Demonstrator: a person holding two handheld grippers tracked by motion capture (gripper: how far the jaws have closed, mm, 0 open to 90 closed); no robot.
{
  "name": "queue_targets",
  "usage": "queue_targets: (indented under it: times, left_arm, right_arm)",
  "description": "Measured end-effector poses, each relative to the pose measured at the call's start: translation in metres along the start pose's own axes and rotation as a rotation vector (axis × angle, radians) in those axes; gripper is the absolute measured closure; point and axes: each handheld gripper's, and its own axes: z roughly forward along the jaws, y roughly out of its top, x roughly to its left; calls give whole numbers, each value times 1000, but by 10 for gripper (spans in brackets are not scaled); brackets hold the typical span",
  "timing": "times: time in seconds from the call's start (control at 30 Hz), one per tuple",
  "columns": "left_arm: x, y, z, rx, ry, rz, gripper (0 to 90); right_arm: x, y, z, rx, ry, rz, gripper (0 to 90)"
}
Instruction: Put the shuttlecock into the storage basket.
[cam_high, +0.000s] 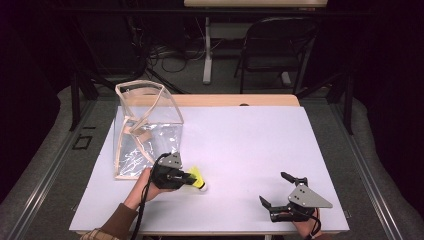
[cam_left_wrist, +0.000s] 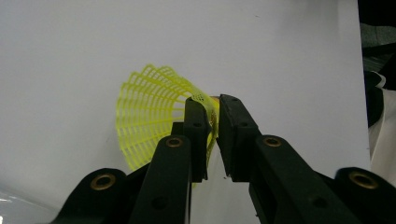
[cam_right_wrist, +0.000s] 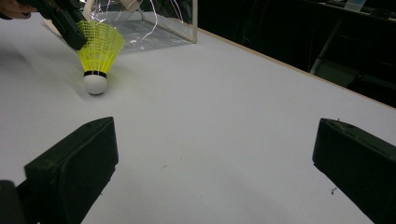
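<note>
- Yellow shuttlecock (cam_high: 196, 179) is seen on the white counter (cam_high: 250, 145), near the front left, just in front of the clear bag (cam_high: 145, 130); its white cork tip (cam_right_wrist: 95, 84) is on the counter surface, skirt up and tilted.
- Left claw (cam_left_wrist: 212, 122) is clamped on the rim of the mesh skirt (cam_left_wrist: 144, 116); a thin strip of yellow mesh is pinched between the pads.
- Right claw (cam_right_wrist: 212, 163) is held with its jaws wide apart, nothing between them, low over the counter at the front right, well apart from the shuttlecock.
- Handling, as judged: very light, skirt springy and easily crushed or bent by a hard squeeze; the cork is firmer but round and likely slippery. A hold on the skirt rim is workable if kept gentle; the black band above the cork would be a stiffer spot.
- Hard to make out: whether the cork bears weight on the counter or is barely lifted.
- The cork is hidden behind the jaws in the left gripper view.
- The bag's opening and contents are blurred by glare; its far side is cut off in the right gripper view.
</note>
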Motion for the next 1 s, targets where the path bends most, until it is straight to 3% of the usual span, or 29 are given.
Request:
queue_targets:
  times: [0.47, 1.0]
  left_arm:
    - [-13, 6, -3, 12, 8, 79, 884]
    - [-22, 11, -8, -10, 40, 113, 886]
  right_arm:
    - [0, 0, 0, 1, -3, -1, 0]
    - [0, 0, 0, 0, -4, -2, 0]
